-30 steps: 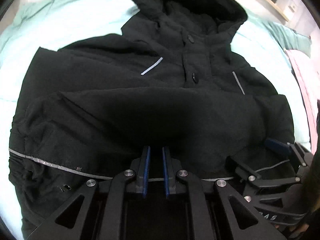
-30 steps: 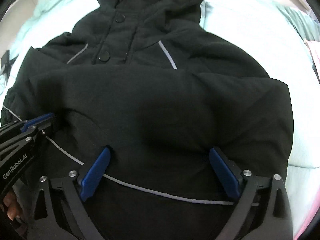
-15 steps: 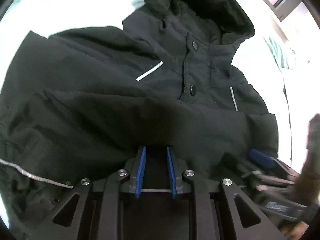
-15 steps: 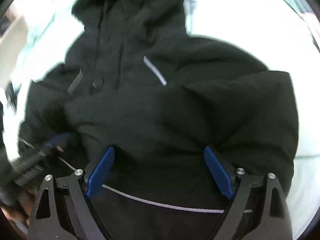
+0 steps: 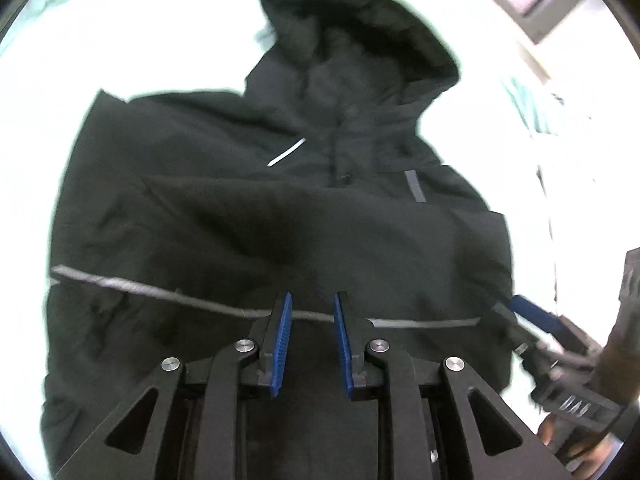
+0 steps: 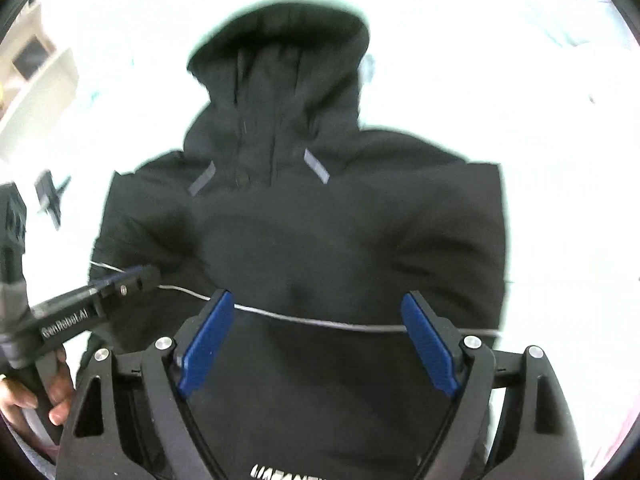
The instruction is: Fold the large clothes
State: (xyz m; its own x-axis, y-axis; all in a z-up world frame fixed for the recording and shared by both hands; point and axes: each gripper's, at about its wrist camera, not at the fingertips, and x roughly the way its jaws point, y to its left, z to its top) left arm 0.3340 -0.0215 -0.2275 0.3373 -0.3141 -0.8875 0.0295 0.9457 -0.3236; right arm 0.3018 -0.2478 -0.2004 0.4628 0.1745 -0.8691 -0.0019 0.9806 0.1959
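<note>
A black hooded jacket lies on a pale bed, hood at the far end, both sleeves folded across the chest. It fills the right wrist view too. A thin reflective stripe runs across its lower part. My left gripper hovers over the hem stripe, jaws slightly apart and empty. My right gripper is wide open above the hem stripe, holding nothing. Each gripper shows at the edge of the other's view: the right one, the left one.
The pale bed cover surrounds the jacket, overexposed. Shelving stands at the far left of the right wrist view. A striped cloth lies at the far right.
Both grippers have pulled back and up from the jacket, so more of it shows. The left jaws have opened from nearly shut to a wider gap.
</note>
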